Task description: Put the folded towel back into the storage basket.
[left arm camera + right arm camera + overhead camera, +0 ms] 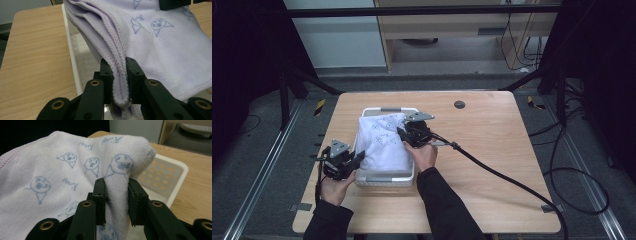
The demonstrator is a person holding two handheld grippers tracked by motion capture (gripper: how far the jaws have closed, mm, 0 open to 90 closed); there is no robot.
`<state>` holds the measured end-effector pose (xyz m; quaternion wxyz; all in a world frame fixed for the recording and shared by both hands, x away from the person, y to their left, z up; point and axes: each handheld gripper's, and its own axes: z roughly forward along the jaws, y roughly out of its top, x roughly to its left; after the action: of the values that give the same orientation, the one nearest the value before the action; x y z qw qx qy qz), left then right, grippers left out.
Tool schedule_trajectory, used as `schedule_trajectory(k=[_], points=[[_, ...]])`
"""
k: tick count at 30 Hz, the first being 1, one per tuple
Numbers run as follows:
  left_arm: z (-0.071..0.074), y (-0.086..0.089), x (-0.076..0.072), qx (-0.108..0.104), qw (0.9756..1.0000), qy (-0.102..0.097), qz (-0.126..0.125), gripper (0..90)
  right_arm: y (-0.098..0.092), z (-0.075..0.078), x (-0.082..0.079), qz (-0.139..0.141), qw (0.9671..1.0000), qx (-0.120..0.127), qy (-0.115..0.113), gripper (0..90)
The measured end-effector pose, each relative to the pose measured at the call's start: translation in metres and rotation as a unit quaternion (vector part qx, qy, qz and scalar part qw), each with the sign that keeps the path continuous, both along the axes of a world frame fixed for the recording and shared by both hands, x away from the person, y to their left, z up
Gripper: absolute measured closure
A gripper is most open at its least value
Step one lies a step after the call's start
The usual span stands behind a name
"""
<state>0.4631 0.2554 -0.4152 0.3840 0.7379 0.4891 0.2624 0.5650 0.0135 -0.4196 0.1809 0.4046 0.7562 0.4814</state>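
On the wooden table the white basket has my pale printed towel draped over it, folded and lying mostly within its rim. I judge the placing nearly done, with only the letting go left. My left gripper pinches the stitched edge and my right gripper pinches a bunched fold.

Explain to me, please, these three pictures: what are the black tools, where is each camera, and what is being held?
A person holds a hand-worked gripper in each hand. One camera looks down from above; the other two ride on the grippers and look along their black jaws. On the wooden table stands a white basket with a folded towel printed with small faces over it. The left gripper is shut on the towel's stitched edge. The right gripper is shut on a fold of the same towel.
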Motion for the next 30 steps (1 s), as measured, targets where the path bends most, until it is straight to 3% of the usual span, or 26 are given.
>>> schedule_trajectory(k=[23,30], points=[[-0.016,-0.003,0.012,0.013,0.9995,0.029,0.010,76.2,0.004,-0.023,0.008,-0.012,0.9997,-0.016,0.014,69.6],[-0.018,-0.003,0.014,0.026,0.9989,0.033,0.022,71.4,0.003,-0.026,0.010,-0.013,0.9991,-0.031,0.025,63.0]])
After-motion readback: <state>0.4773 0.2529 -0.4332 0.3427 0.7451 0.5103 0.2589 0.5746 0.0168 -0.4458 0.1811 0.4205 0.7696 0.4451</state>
